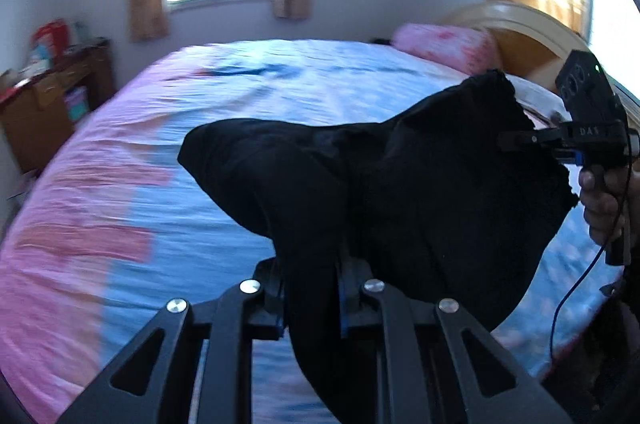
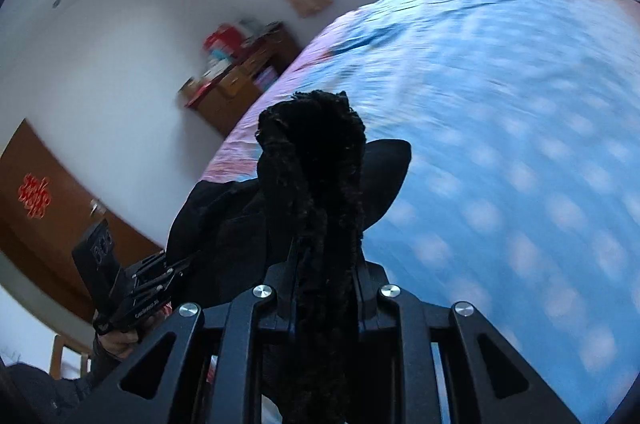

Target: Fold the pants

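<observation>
The black pants (image 1: 400, 183) hang in the air above the bed, stretched between both grippers. In the left wrist view my left gripper (image 1: 310, 276) is shut on one bunched edge of the cloth. My right gripper (image 1: 516, 139) pinches the fuzzy waistband at the right, held by a hand (image 1: 600, 203). In the right wrist view my right gripper (image 2: 326, 264) is shut on the thick fuzzy band of the pants (image 2: 316, 163), which stands up between its fingers. My left gripper (image 2: 180, 268) grips the cloth at the lower left. The fingertips are buried in fabric.
The bed (image 1: 180, 151) with its blue and pink cover spreads below. A pink pillow (image 1: 444, 45) lies by the wooden headboard (image 1: 520, 35). A cluttered wooden dresser (image 1: 52, 95) stands against the wall beside the bed. A brown door (image 2: 40, 207) is at the left.
</observation>
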Tool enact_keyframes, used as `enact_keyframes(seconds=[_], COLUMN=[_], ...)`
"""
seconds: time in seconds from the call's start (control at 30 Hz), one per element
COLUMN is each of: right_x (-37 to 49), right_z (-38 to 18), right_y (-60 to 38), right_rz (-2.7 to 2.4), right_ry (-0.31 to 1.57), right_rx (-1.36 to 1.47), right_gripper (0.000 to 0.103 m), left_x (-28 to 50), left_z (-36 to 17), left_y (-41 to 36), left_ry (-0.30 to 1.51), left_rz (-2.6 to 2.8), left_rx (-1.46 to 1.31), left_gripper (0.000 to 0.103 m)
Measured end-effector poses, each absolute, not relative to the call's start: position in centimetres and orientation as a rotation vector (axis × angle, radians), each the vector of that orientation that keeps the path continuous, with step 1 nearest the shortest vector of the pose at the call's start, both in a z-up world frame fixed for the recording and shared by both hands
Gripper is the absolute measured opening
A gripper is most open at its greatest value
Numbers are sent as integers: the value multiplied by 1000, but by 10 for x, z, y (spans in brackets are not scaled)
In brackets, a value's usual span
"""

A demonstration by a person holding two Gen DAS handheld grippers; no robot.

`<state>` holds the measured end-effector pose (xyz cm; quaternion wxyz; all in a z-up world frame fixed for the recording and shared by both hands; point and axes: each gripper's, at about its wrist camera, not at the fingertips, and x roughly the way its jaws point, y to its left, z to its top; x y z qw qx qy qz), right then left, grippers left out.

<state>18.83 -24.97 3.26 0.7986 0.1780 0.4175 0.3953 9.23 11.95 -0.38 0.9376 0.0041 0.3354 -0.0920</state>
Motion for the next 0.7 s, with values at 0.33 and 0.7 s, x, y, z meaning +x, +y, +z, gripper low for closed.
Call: enact_keyframes(seconds=[0.33,0.7], right_x=[294,343], right_z=[19,-56], right_y=[-64,-19], right_rz=[1032,979], right_ry=[972,1095], right_rx=[271,305], right_gripper=[20,19], left_x=[149,177], left_z=[-32,-79], left_y=[240,253], left_ry=[729,781], left_rz=[46,75], left_rx=[-31,-28], left_gripper=[18,21])
